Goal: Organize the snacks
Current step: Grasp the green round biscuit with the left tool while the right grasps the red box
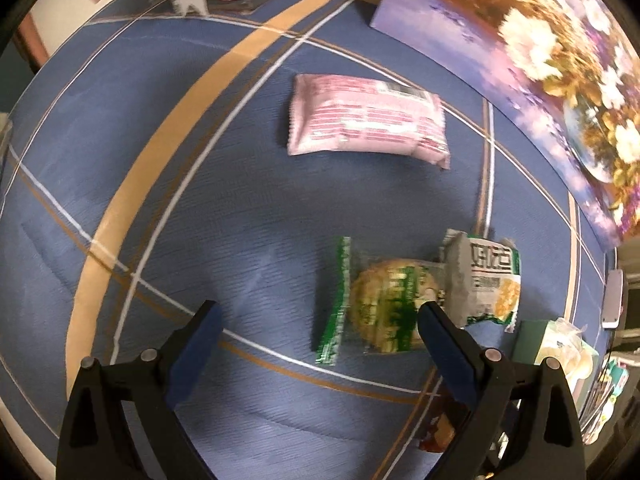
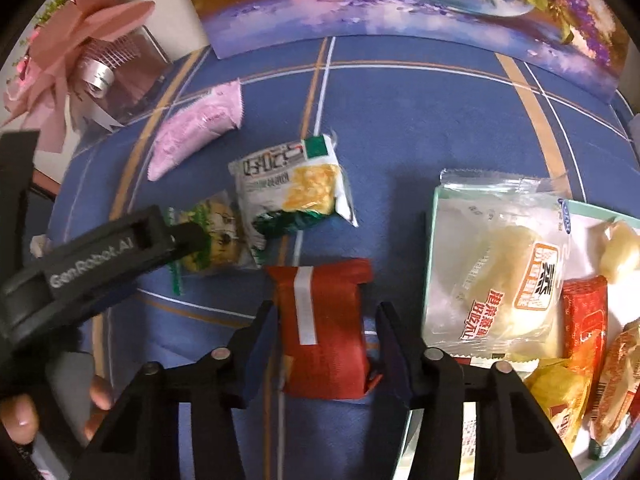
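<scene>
My right gripper [image 2: 325, 310] points down at the blue checked cloth [image 2: 400, 120] and is shut on a red snack packet [image 2: 324, 332], one pad at each side of it. My left gripper [image 1: 320, 308] stands open above the cloth. A green-edged round biscuit packet [image 1: 376, 304] lies just inside its right finger [image 1: 440, 332]. Against that packet leans a white and green packet with yellow print [image 1: 484, 280]. Further off lies a pink packet [image 1: 366, 120]. The right wrist view shows these packets: biscuit [image 2: 216, 236], white and green [image 2: 296, 188], pink [image 2: 196, 132].
A pale green-rimmed tray [image 2: 434, 240] at the right holds a clear bun packet [image 2: 500, 268] and several orange and red packets. A flower painting [image 2: 400, 4] stands along the back. A gift box with a pink bow [image 2: 80, 60] sits back left. A hand [image 2: 20, 416] shows low left.
</scene>
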A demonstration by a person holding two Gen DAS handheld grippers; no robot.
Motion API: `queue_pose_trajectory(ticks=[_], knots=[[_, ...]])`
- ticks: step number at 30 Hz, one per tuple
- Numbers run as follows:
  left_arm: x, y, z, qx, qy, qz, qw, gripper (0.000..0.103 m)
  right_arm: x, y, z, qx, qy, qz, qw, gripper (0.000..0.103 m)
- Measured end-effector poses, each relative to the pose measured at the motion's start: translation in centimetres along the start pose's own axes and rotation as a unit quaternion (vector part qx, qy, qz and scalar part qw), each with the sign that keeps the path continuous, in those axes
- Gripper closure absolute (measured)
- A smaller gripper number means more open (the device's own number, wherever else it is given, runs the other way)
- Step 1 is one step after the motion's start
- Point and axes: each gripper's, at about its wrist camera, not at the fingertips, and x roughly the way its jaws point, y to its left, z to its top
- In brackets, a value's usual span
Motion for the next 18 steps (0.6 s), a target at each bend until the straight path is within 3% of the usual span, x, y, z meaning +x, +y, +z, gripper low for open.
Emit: queue_pose_trajectory(ticks=[6, 14, 18], knots=[[0.7, -2.4, -0.3, 0.033, -0.007, -0.005, 0.9994, 0.006, 0.9, 0.4, -0.1, -0.010, 0.006, -0.011, 1.000, 0.051], [1.9, -5.3, -0.5, 0.069, -0.024, 0.036, 0.9967, 0.006, 0.9, 0.5, 0.1, -0.015, 0.006, -0.012, 1.000, 0.051], [1.8, -5.4, -0.1, 0.054, -0.029, 0.045, 0.9971, 0.016, 1.0, 0.4, 0.2, -0.014, 0.006, -0.011, 1.000, 0.052]])
